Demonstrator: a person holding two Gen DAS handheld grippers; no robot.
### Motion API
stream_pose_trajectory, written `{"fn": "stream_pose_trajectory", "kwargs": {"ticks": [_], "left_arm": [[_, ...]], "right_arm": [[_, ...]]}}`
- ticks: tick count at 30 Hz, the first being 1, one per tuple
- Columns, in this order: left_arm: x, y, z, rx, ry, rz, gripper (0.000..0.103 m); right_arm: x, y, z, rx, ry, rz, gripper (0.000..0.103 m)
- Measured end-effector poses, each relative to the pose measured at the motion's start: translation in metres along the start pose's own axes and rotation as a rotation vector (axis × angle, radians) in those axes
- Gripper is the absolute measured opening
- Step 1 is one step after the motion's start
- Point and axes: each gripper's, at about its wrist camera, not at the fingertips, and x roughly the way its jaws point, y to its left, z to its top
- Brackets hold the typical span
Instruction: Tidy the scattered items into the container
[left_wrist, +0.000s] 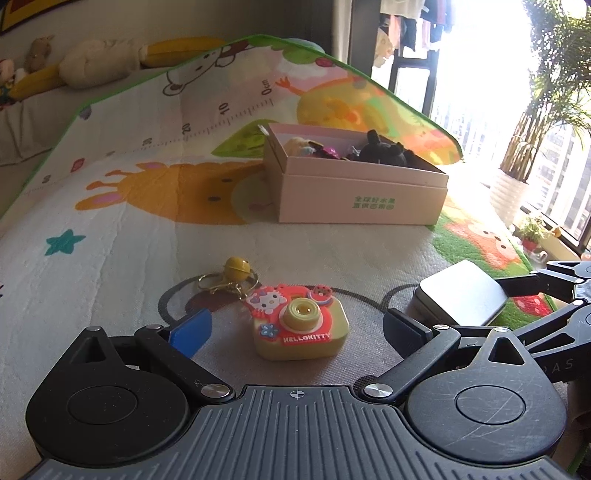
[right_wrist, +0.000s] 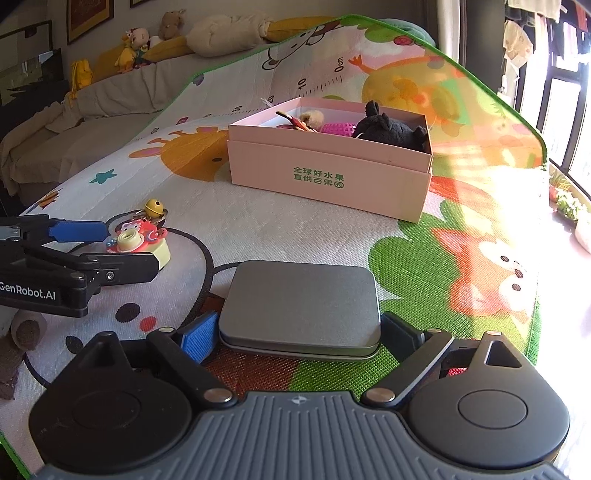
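Box (right_wrist: 325, 177) contents half hidden behind its wall; window view (left_wrist: 480, 55) glare-bleached

Plenty of bare mat (right_wrist: 295, 229) between tin (right_wrist: 301, 308) and box (right_wrist: 328, 177), only the toy camera (left_wrist: 301, 325) sitting off to the left.

toy camera (left_wrist: 301, 326) left of tin (left_wrist: 463, 297), box (left_wrist: 364, 197) behind.

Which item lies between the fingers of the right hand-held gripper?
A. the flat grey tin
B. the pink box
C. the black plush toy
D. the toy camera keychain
A: in the right wrist view the flat grey tin lies on the mat between the right hand-held gripper fingers; the toy camera keychain lies by the other gripper.
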Motion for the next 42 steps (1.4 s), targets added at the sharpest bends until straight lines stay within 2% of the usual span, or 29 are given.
{"fn": "stream_pose_trajectory", "kwargs": {"ticks": [6, 9, 11, 12, 15, 18, 27, 28, 29, 30, 32, 35, 38, 40, 41, 42], "left_arm": [[0.014, -0.006, 0.007, 0.043, 0.055, 0.018, 0.100], [0.016, -0.011, 0.007, 0.081, 0.046, 0.062, 0.078], [0.016, -0.012, 0.008, 0.085, 0.049, 0.058, 0.074], [0.015, -0.012, 0.009, 0.087, 0.051, 0.062, 0.068], [0.012, -0.014, 0.012, 0.097, 0.070, 0.057, 0.067], [0.001, -0.021, 0.013, 0.150, 0.068, 0.051, 0.067], [-0.044, -0.037, 0.027, 0.189, -0.021, 0.008, 0.066], [-0.048, -0.041, 0.031, 0.204, -0.037, 0.007, 0.063], [-0.051, -0.042, 0.034, 0.211, -0.047, 0.003, 0.054], [-0.053, -0.044, 0.039, 0.215, -0.057, -0.002, 0.037], [-0.058, -0.044, 0.051, 0.221, -0.090, -0.021, 0.039], [-0.055, -0.040, 0.067, 0.221, -0.122, -0.023, 0.039], [-0.050, -0.029, 0.071, 0.179, -0.106, -0.041, 0.045], [-0.049, -0.024, 0.064, 0.166, -0.096, -0.043, 0.059], [-0.048, -0.022, 0.059, 0.152, -0.084, -0.050, 0.063], [-0.047, -0.020, 0.054, 0.138, -0.072, -0.062, 0.071]], "right_arm": [[0.000, 0.000, 0.000, 0.006, 0.000, 0.004, 0.092], [-0.001, -0.001, 0.000, 0.009, -0.001, 0.007, 0.092], [-0.001, -0.001, 0.000, 0.008, 0.000, 0.007, 0.092], [-0.001, -0.001, 0.000, 0.007, 0.001, 0.006, 0.092], [-0.001, -0.002, 0.001, 0.003, 0.006, 0.011, 0.092], [-0.002, -0.002, 0.002, -0.005, 0.011, 0.012, 0.092], [-0.057, -0.015, 0.011, 0.003, -0.064, 0.033, 0.092], [-0.063, -0.017, 0.012, -0.001, -0.066, 0.035, 0.092], [-0.069, -0.020, 0.014, -0.003, -0.063, 0.040, 0.091], [-0.073, -0.022, 0.015, -0.003, -0.055, 0.049, 0.078], [-0.077, -0.027, 0.019, -0.001, -0.025, 0.066, 0.067], [-0.080, -0.038, 0.027, 0.012, -0.021, 0.068, 0.062], [-0.073, -0.048, 0.032, 0.016, -0.014, 0.019, 0.062], [-0.068, -0.054, 0.030, 0.029, 0.000, 0.007, 0.062], [-0.066, -0.056, 0.028, 0.026, 0.009, 0.005, 0.065], [-0.064, -0.055, 0.024, 0.019, 0.023, 0.006, 0.075]]}}
